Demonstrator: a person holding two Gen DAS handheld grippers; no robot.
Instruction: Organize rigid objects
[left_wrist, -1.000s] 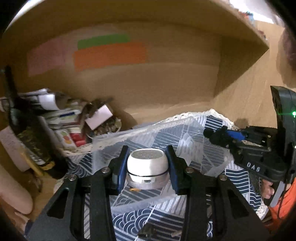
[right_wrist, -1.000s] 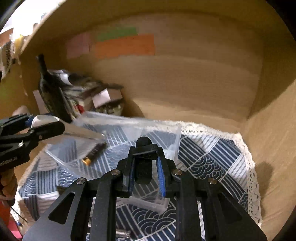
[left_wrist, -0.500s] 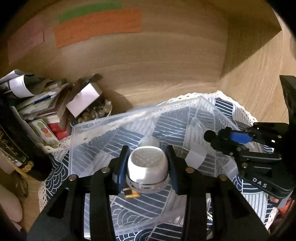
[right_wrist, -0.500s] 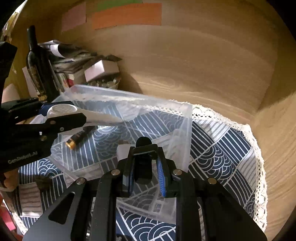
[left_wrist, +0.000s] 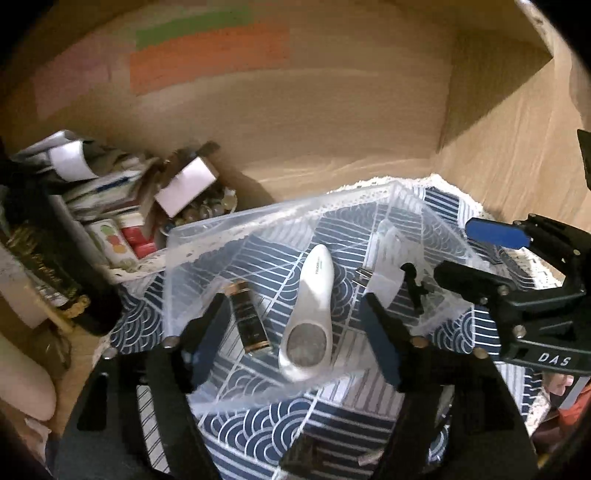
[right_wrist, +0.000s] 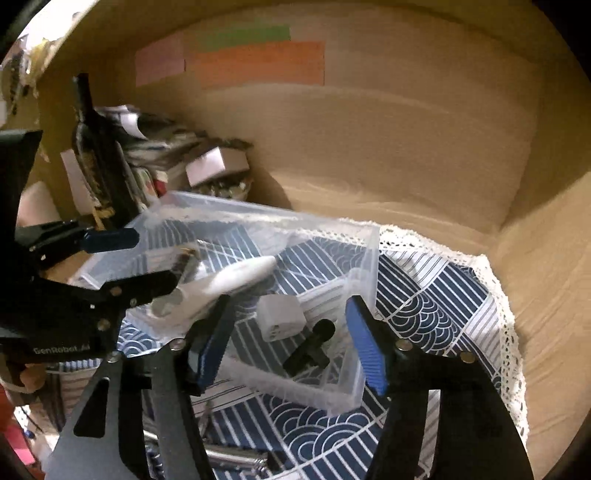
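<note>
A clear plastic bin (left_wrist: 258, 221) (right_wrist: 277, 218) sits on a blue patterned cloth (right_wrist: 436, 295). Inside it lie a long white device (left_wrist: 310, 314) (right_wrist: 229, 284), a dark battery (left_wrist: 249, 321), a white adapter cube (left_wrist: 384, 284) (right_wrist: 280, 321) and a small black part (left_wrist: 413, 291) (right_wrist: 310, 350). My left gripper (left_wrist: 295, 332) (right_wrist: 140, 260) hangs over the white device, jaws opening, pads clear of it. My right gripper (right_wrist: 290, 343) (left_wrist: 469, 251) hovers over the black part, jaws opening too, touching nothing.
This is a wooden shelf nook with walls behind and to the right. A dark bottle (right_wrist: 96, 155), stacked boxes and papers (left_wrist: 107, 206) and a jar of small items (left_wrist: 207, 206) crowd the back left. Metal pieces (right_wrist: 229, 458) lie on the cloth in front of the bin.
Both grippers have opened. The white device has left the left jaws and lies flat in the bin; the black part has dropped from the right jaws into the bin.
</note>
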